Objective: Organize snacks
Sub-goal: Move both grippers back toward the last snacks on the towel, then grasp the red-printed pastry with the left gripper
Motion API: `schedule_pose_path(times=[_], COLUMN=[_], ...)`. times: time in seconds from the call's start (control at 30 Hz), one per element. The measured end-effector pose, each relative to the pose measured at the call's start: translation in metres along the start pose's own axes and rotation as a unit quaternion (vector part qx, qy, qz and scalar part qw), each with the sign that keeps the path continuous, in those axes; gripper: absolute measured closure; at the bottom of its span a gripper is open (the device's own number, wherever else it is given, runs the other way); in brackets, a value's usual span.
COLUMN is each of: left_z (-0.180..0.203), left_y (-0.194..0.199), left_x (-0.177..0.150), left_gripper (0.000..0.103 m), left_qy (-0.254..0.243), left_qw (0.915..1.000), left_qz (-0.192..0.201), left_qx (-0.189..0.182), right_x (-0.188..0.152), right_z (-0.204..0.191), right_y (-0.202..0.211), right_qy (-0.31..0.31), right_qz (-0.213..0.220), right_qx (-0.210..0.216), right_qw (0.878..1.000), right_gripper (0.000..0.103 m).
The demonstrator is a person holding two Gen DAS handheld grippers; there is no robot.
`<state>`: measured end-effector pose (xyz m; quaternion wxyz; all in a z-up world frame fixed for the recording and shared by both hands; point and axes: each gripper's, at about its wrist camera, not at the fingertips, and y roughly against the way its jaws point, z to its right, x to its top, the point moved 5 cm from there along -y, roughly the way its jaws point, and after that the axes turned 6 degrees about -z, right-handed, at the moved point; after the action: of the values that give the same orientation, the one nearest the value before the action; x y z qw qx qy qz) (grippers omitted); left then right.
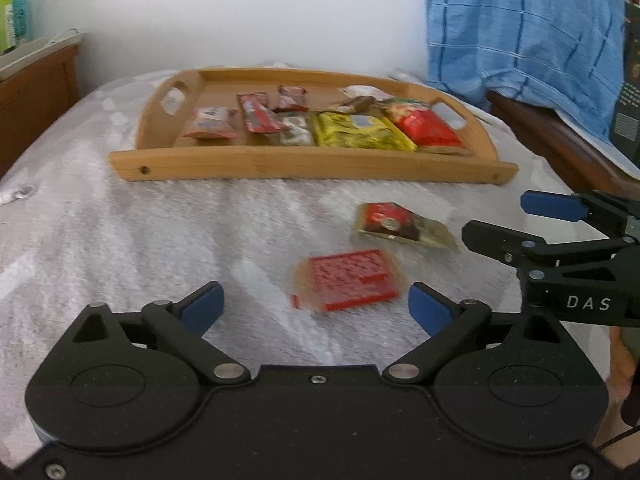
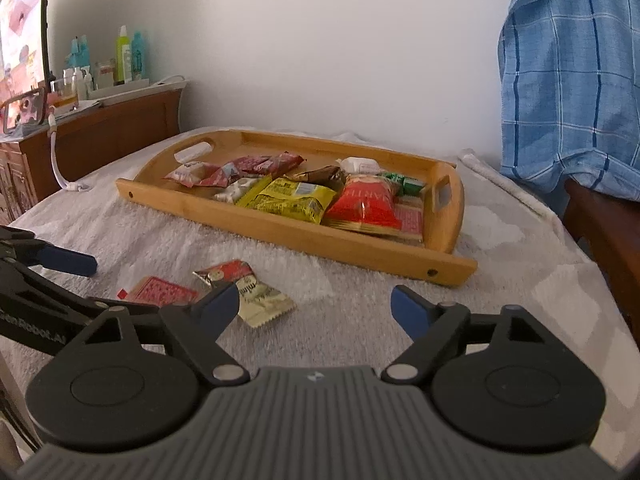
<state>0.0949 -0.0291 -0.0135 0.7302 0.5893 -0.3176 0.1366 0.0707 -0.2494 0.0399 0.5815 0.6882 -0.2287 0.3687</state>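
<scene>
The left tool [image 1: 316, 308] stands wide open with nothing gripped, a flat red snack packet [image 1: 352, 280] lying on the towel-covered tabletop [image 1: 140, 248] just ahead of it, between its blue pads. The right tool [image 2: 316, 308] is also spread open and empty, a red-and-cream snack packet [image 2: 248, 292] resting just beside its left pad. Well beyond both tools sits the wooden tray [image 2: 280, 232], holding a yellow packet [image 2: 292, 198], a red bag [image 2: 366, 204] and several smaller wrapped snacks.

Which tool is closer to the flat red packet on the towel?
Left. The left tool hangs open right over the flat red packet; the right tool sits off to its side, past the red-and-cream packet.
</scene>
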Motion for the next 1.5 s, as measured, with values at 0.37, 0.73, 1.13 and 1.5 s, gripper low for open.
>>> schedule_pose_path(times=[0.37,0.73,1.13,1.5], left_z=[0.022,0.018,-0.014,0.019], left_y=[-0.011,-0.008,-0.002,0.001], left_x=[0.007,0.009,0.014,-0.002], left_gripper=[0.026,0.044,0.063,0.026], left_qy=[-0.021,-0.018,0.013,-0.064], left_qw=[0.9997,0.9995,0.9994,0.9977], left_qz=[0.010,0.027,0.027,0.022], left_qx=[-0.008,0.004,0.018,-0.008], right_x=[-0.010,-0.010,-0.006,0.002], right_z=[0.021,0.013,-0.019,0.018], right_y=[0.004,0.001,-0.024,-0.036], right_qy=[-0.021,-0.013,0.018,-0.028], right_qz=[-0.009,-0.011,-0.037,-0.054], right_qx=[-0.019,-0.012,-0.008,-0.092], right_qw=[1.000,1.000,0.999,0.994], right_gripper=[0.012,0.012,0.012,0.013])
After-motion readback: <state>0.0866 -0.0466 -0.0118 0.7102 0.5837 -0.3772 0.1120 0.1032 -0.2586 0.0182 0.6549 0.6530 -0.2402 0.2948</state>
